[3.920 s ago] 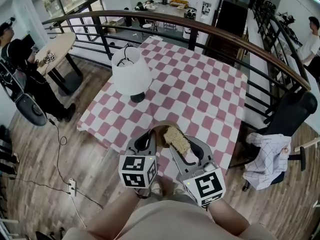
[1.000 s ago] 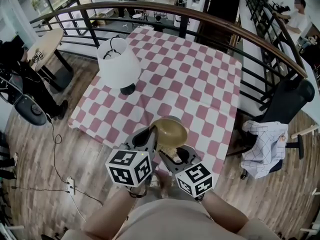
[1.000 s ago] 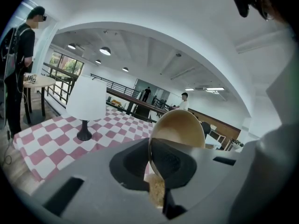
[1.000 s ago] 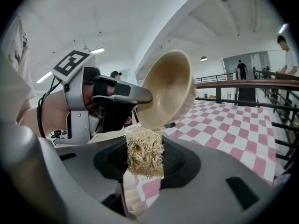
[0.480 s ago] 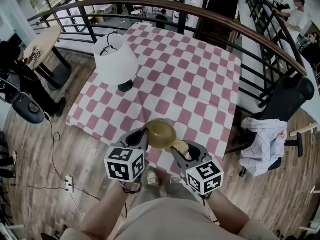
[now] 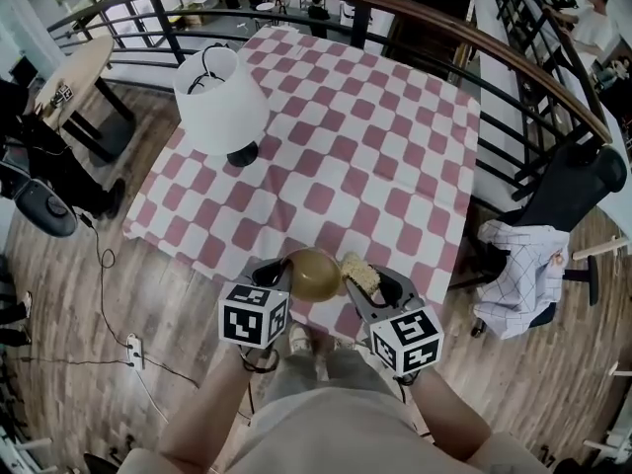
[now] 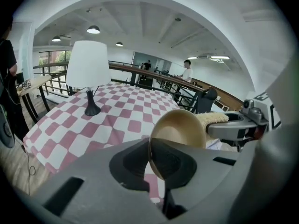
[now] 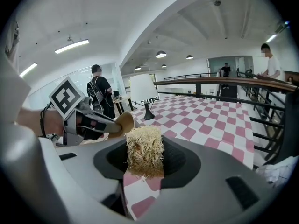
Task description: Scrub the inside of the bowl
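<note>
Bowl point(image 7: 180, 129) is pinched at its rim by left gripper point(image 7: 150, 157) fingers; right gripper point(image 8: 144, 160) fingers clamp a scrubber point(image 8: 144, 148).

Left tool point(image 6: 284, 273) and right tool point(image 6: 367, 280) both clamped, tips close together

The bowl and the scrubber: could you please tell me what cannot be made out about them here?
- Whether the bowl is clean inside: no view looks squarely into it.
- Whether the scrubber touches the bowl: in the left gripper view the bowl covers the spot; the head view is too small.
- The bowl's lower rim: covered by the jaws of the left gripper in its own view.
</note>
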{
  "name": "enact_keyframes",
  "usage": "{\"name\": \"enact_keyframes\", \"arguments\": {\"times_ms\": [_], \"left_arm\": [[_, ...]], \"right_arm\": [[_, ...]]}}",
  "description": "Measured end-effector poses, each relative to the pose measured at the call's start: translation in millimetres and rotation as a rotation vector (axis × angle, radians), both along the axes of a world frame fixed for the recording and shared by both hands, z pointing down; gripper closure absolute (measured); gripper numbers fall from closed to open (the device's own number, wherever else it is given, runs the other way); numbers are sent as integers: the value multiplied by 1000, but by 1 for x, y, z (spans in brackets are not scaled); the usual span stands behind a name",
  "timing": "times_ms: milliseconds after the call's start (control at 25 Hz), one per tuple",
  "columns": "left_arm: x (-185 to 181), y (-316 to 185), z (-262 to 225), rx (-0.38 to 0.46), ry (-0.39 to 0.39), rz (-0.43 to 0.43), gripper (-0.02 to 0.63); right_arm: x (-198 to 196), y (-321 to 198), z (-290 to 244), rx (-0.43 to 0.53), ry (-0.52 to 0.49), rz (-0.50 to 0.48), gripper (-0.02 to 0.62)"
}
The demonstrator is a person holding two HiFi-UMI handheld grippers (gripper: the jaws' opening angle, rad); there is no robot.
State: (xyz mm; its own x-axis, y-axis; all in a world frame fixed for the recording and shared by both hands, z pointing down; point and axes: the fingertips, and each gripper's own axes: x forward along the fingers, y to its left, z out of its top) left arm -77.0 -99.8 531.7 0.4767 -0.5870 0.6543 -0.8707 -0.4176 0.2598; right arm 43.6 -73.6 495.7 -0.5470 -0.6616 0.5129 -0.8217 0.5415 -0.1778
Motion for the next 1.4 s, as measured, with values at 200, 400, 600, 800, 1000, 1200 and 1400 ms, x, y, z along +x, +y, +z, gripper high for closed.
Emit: {"name": "enact_keyframes", "arguments": {"times_ms": [200, 400, 600, 800, 1000, 1200, 1400], "left_arm": [[2, 0, 44, -131, 25, -19, 584], [10, -4, 82, -213, 22, -8, 584], [13, -11, 121, -288, 15, -16, 583], [15, -14, 149, -310, -48, 16, 583], [15, -13, 164, -342, -60, 27, 583], [21, -17, 163, -344, -40, 36, 577], [17, -21, 151, -283, -24, 18, 485]], "right_arm": [[8, -13, 6, -16, -32, 20, 437], [17, -17, 24, -48, -18, 27, 437], [21, -18, 45, -93, -14, 36, 436], [19, -18, 59, -100, 2, 18, 436], [11, -17, 67, -132, -21, 8, 436], [11, -18, 73, -152, -23, 8, 436], [12, -19, 78, -143, 13, 2, 436]]}}
